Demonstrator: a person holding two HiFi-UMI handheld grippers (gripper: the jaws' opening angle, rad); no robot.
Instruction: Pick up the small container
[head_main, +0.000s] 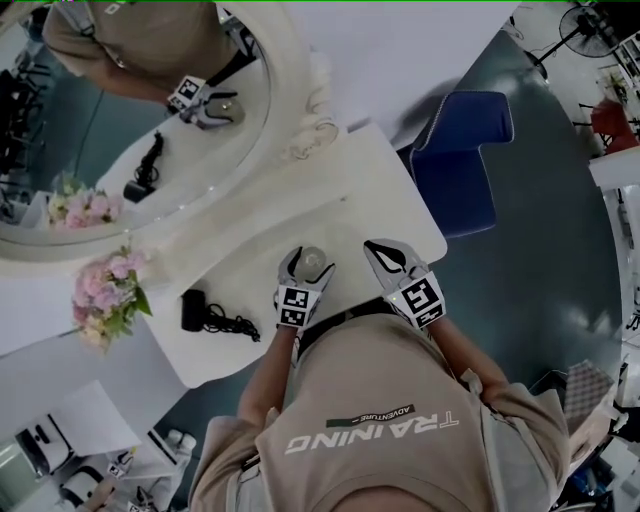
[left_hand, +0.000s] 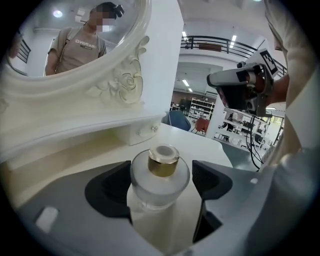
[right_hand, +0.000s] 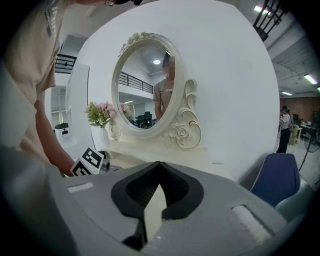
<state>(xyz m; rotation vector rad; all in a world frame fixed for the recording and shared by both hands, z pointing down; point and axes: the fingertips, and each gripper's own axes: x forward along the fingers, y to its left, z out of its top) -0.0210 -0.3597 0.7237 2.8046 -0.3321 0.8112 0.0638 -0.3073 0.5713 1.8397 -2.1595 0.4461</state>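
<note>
Left tongs (left_hand: 161, 174) stand wide apart around the small frosted-glass container with a gold cap (left_hand: 160, 189). It sits upright on the cream worktop (left_hand: 197, 142), unclamped (frosting hides any contents). Right tongs (right_hand: 159, 165) are closed together, empty.

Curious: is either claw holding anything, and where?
Nothing is held. The small container stands ungripped between the left gripper's open jaws; the right gripper is shut, empty.
</note>
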